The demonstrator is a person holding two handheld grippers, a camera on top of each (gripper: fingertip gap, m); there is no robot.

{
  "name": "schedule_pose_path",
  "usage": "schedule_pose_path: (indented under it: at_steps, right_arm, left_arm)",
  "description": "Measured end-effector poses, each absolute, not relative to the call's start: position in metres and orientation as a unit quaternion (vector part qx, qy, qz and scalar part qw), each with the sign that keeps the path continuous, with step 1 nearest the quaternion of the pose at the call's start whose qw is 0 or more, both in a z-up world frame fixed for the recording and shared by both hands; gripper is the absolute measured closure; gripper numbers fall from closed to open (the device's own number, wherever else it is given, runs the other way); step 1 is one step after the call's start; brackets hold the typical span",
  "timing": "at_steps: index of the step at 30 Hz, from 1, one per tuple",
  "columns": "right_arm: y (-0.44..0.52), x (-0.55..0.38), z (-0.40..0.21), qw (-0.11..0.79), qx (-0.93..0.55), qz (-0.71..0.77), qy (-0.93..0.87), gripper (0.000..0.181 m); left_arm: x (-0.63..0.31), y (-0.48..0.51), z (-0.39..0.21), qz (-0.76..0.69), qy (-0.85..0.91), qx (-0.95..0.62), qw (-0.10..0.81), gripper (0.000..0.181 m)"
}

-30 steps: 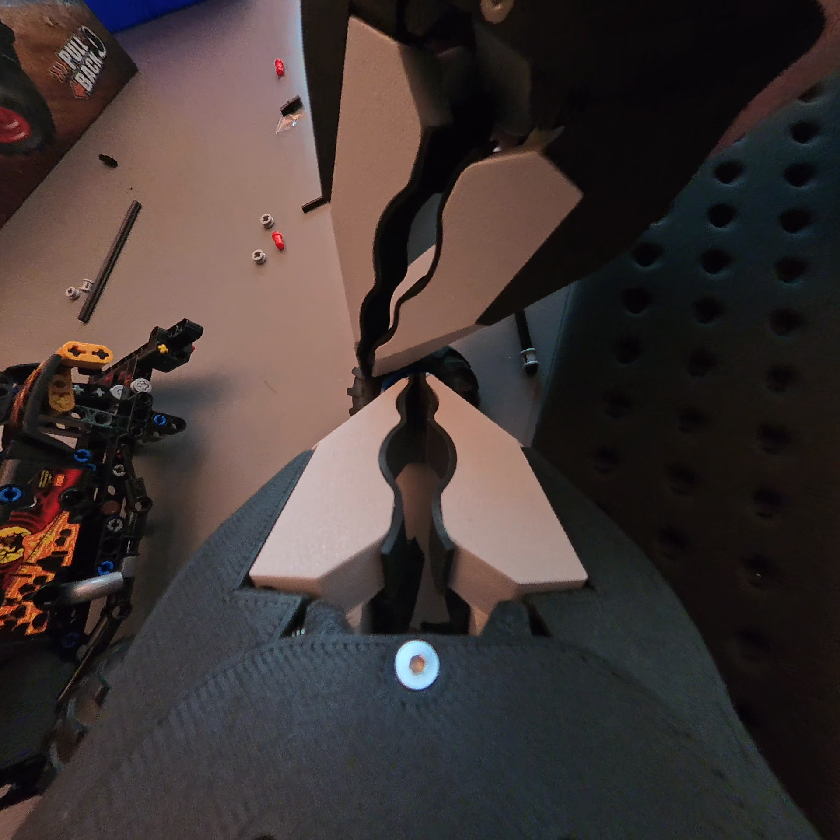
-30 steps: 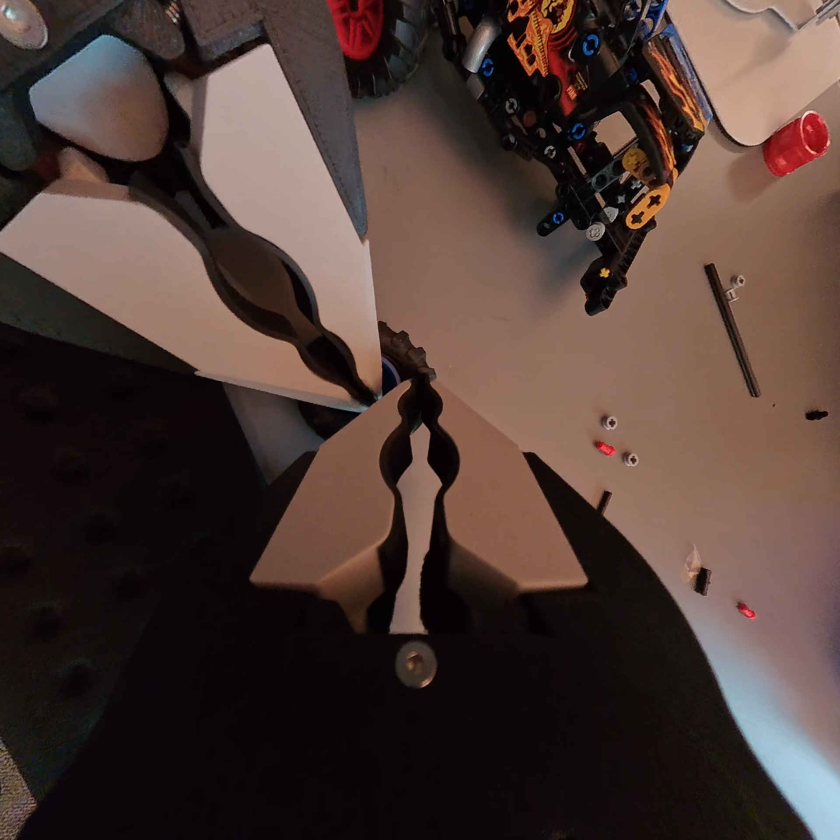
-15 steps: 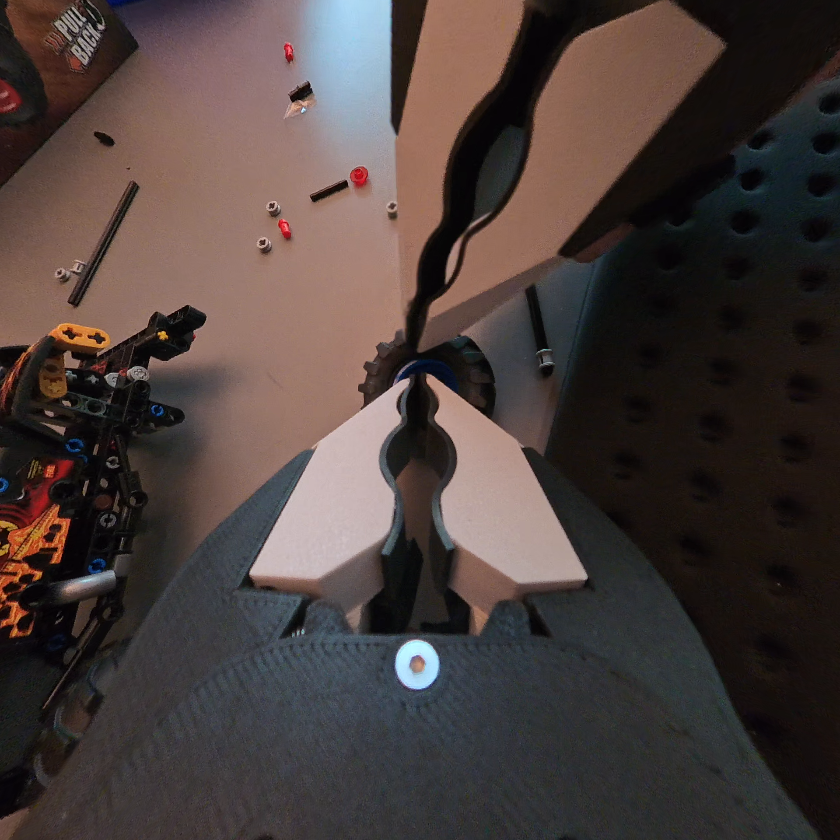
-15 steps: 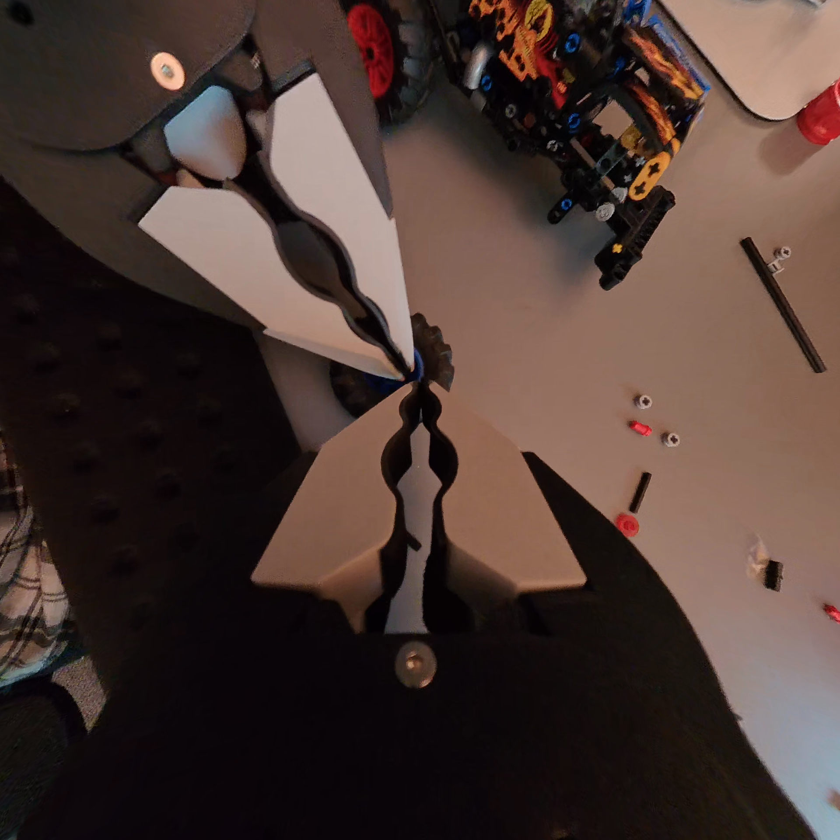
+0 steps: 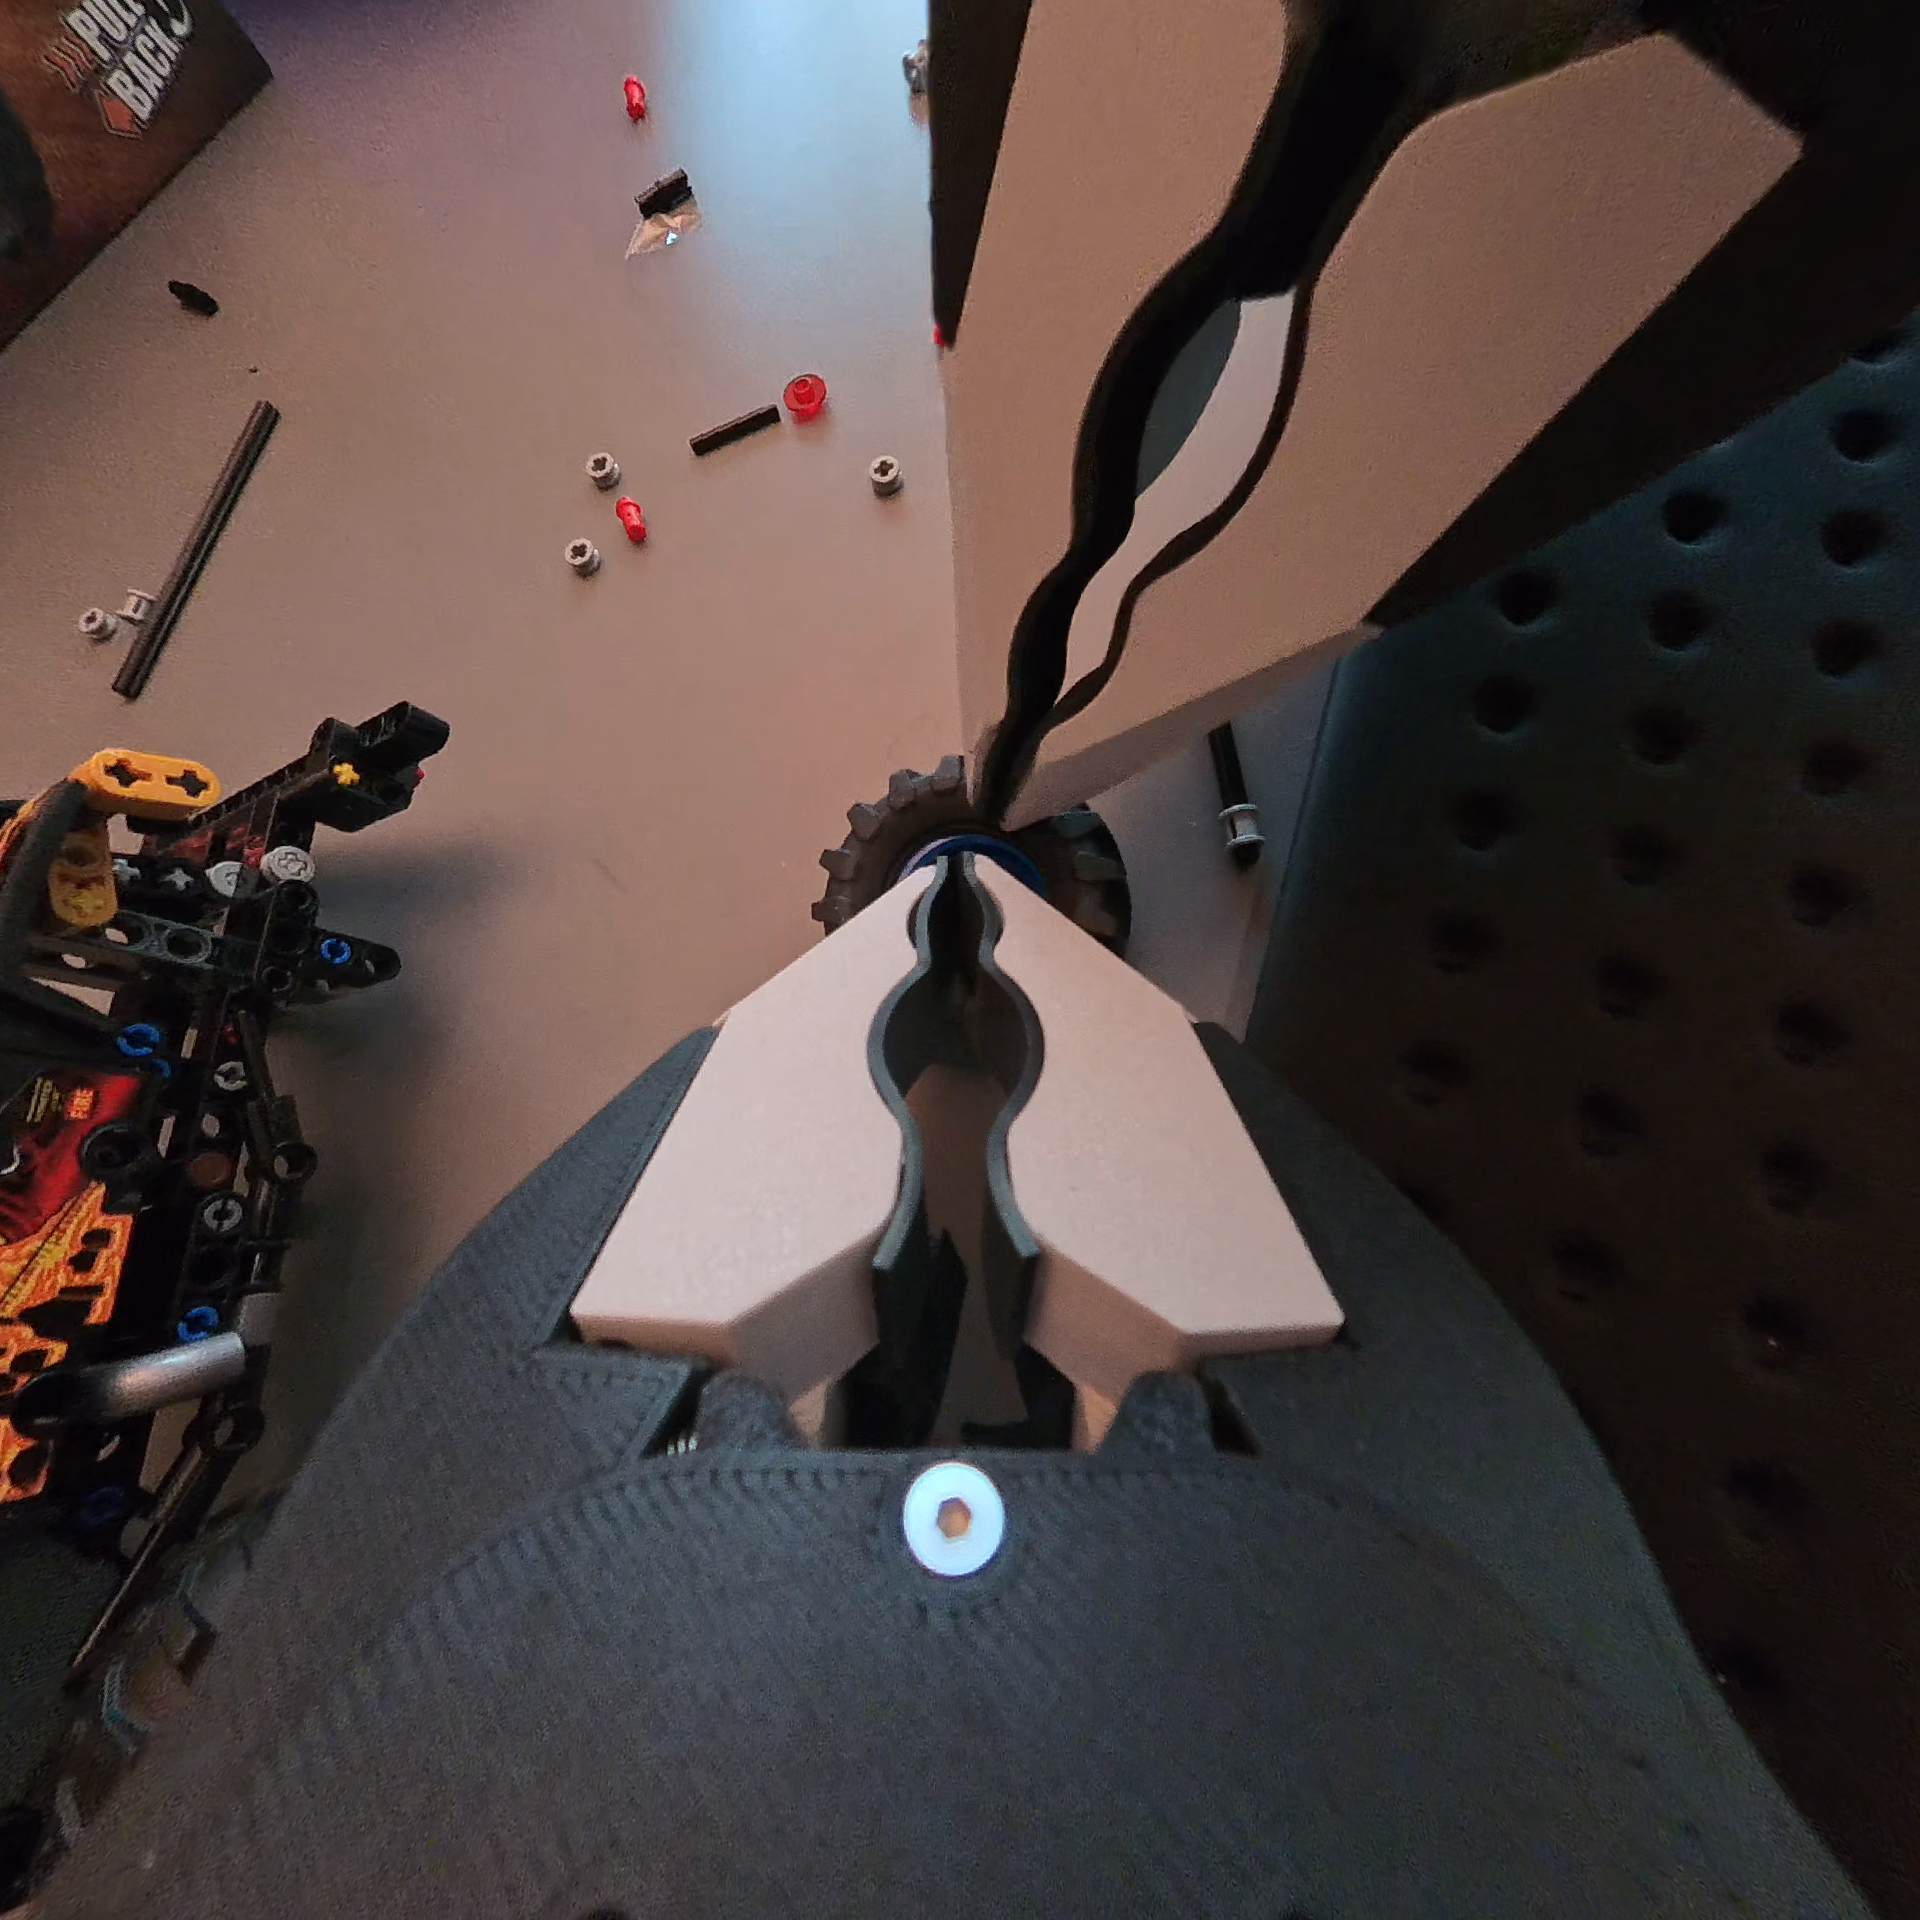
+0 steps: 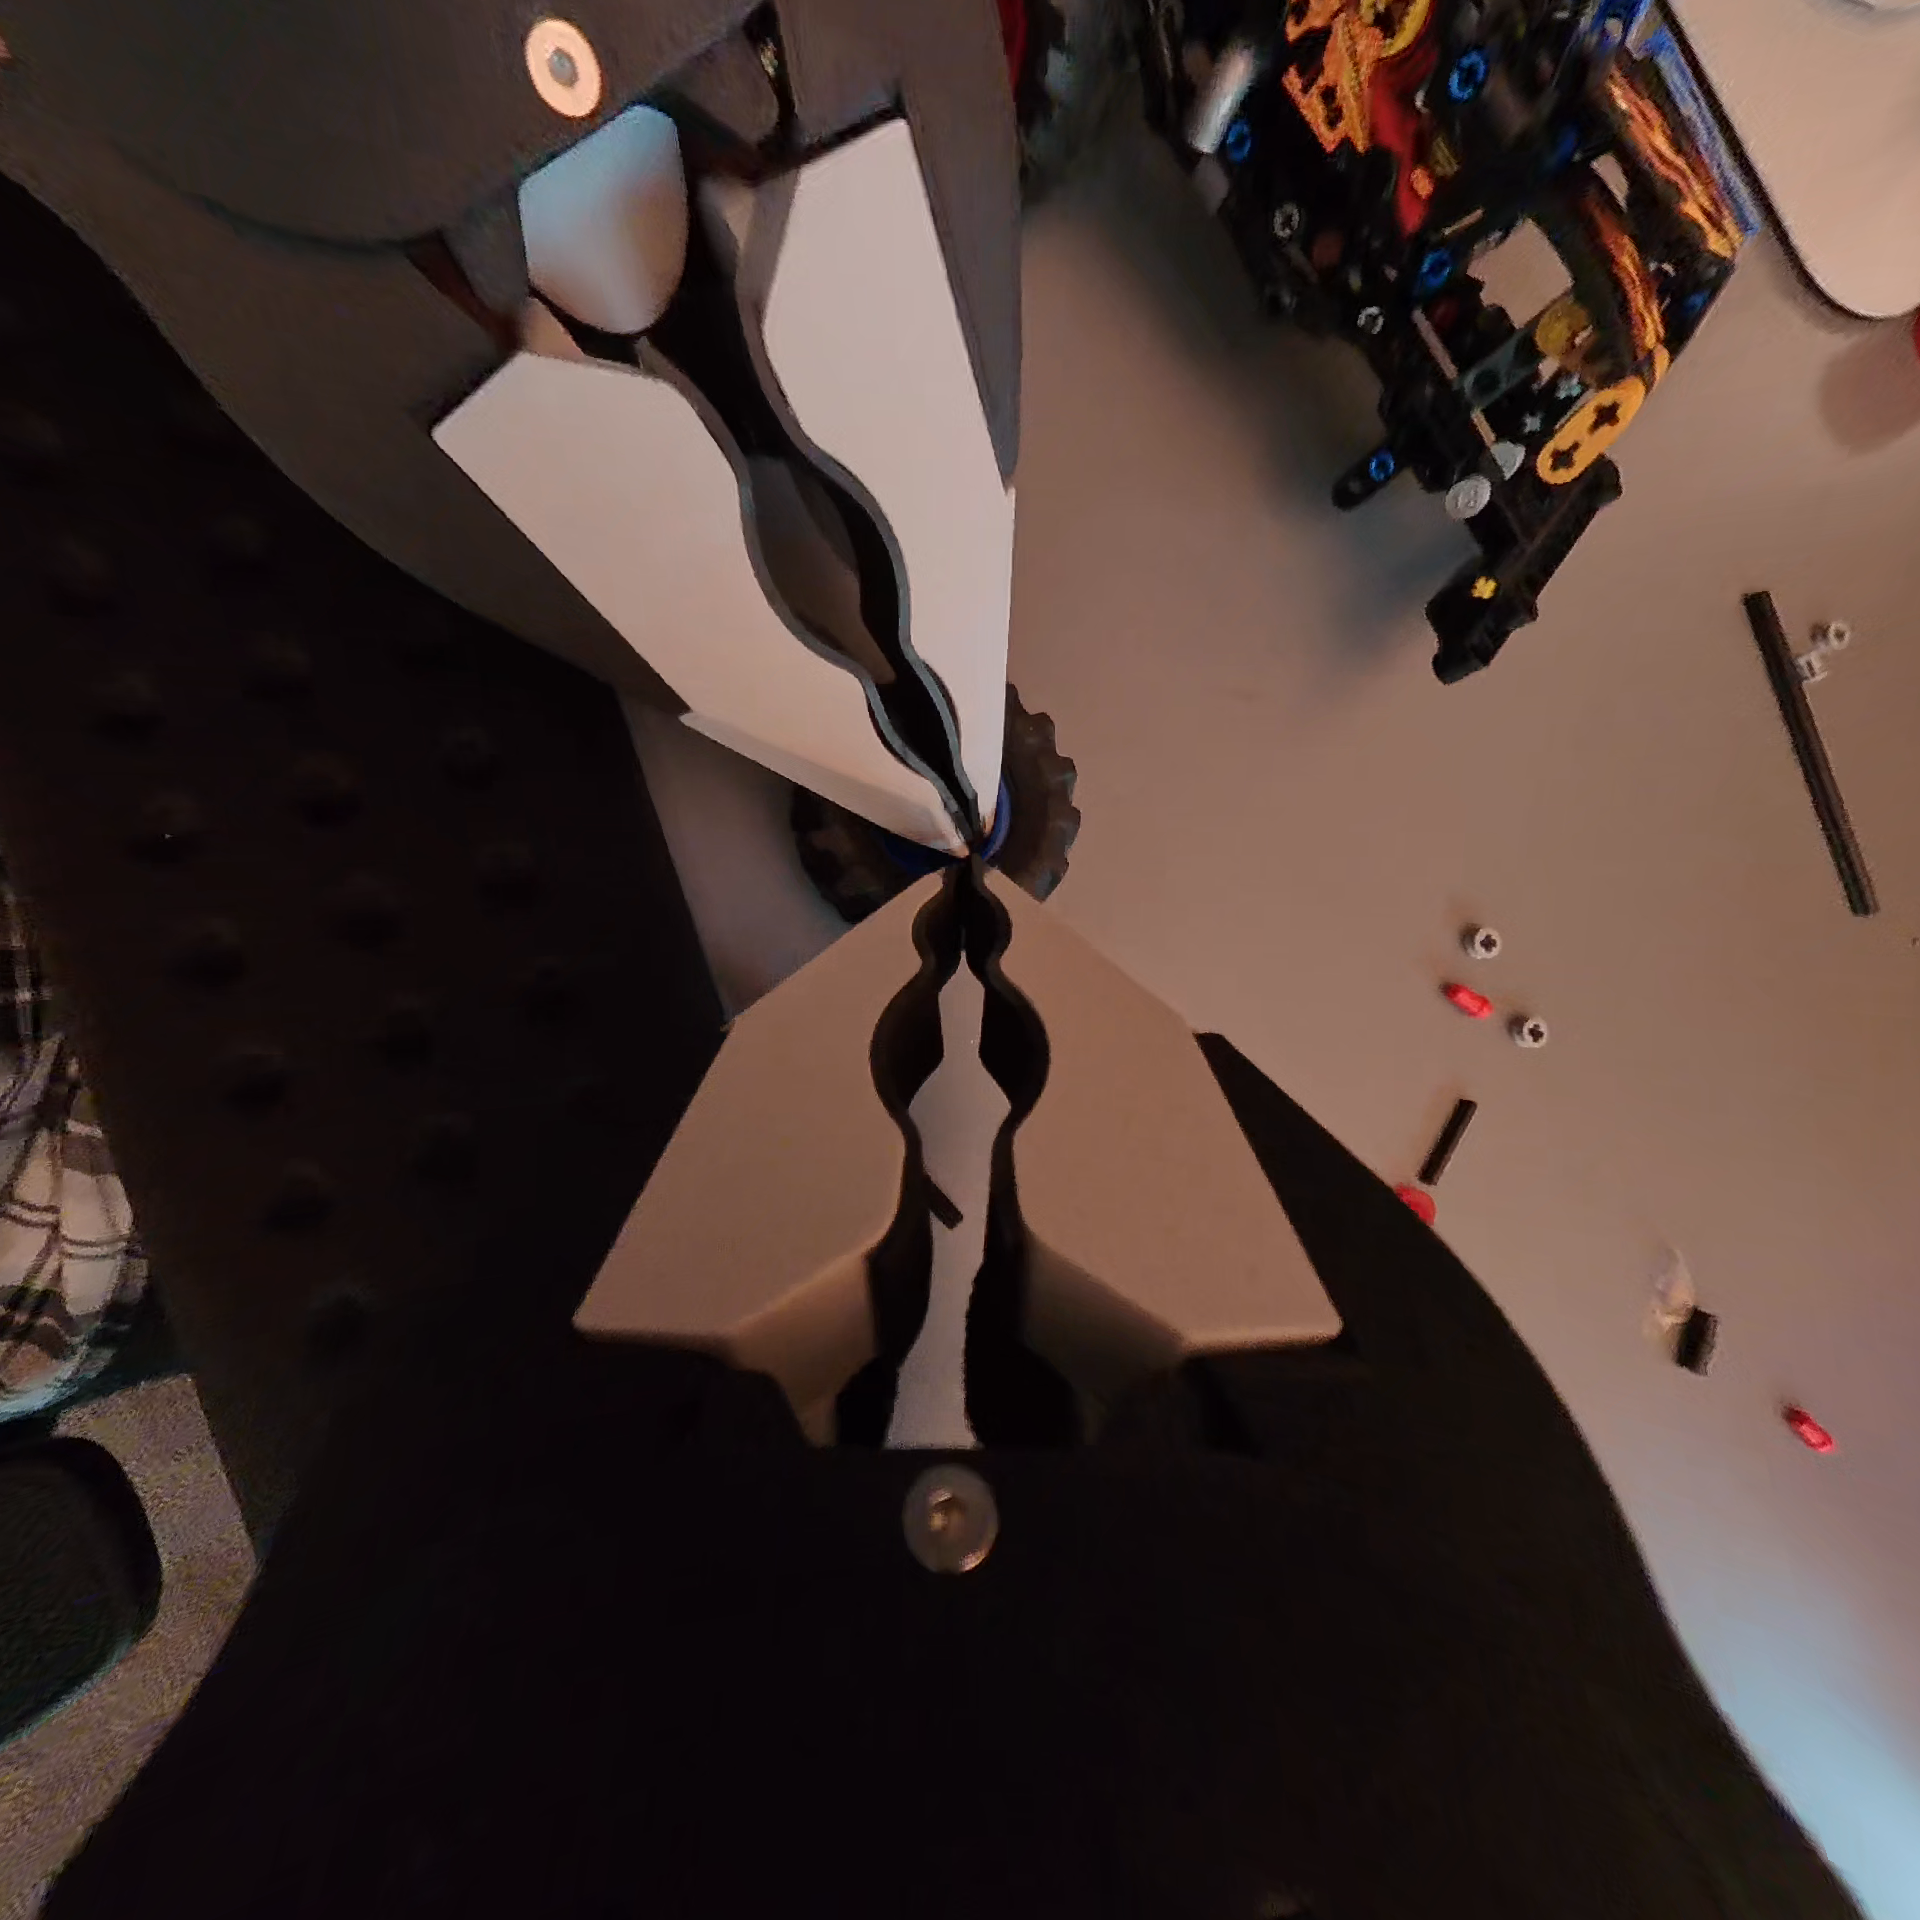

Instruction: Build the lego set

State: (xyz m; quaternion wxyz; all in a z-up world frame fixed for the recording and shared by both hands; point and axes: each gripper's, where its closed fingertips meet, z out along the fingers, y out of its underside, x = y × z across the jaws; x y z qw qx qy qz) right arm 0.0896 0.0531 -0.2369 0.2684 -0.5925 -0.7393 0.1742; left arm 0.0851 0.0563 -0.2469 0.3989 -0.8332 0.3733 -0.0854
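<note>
Both grippers met tip to tip over a half-hidden wheel (image 5: 883,862).
Left gripper (image 5: 961,868) and right gripper (image 6: 964,883) were pinched closed; whether either gripped its blue hub (image 5: 935,854) was unclear.

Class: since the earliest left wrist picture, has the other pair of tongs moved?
Yes. The right tongs swung rightward, uncovering the grey bush on the table.

Wheel (image 5: 868,868) mostly covered by both grippers' fingertips — only tread lugs and a sliver of blue rim show; what the tips pinch cannot be told. Lego truck (image 5: 135,1091) cut by the left edge, blurred in the right wrist view (image 6: 1475,270). Box (image 5: 94,125) corner only.
</note>
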Motion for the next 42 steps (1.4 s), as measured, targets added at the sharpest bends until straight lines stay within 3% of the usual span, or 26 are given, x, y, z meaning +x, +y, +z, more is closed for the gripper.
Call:
schedule_pose_path:
  at_steps: [23,30,42]
  right_arm:
    - [0.049,0.097,-0.244,0.233,-0.507,0.148,-0.817,0.181]
    - [0.050,0.096,-0.245,0.220,-0.526,0.208,-0.795,0.181]
    - [0.059,0.091,-0.243,0.275,-0.636,0.287,-0.661,0.181]
  left_arm:
    - [0.086,0.058,-0.248,-0.091,0.371,-0.835,0.395,0.181]
    - [0.087,0.058,-0.248,-0.097,0.368,-0.835,0.397,0.181]
    - [0.088,0.059,-0.248,-0.101,0.364,-0.835,0.401,0.181]
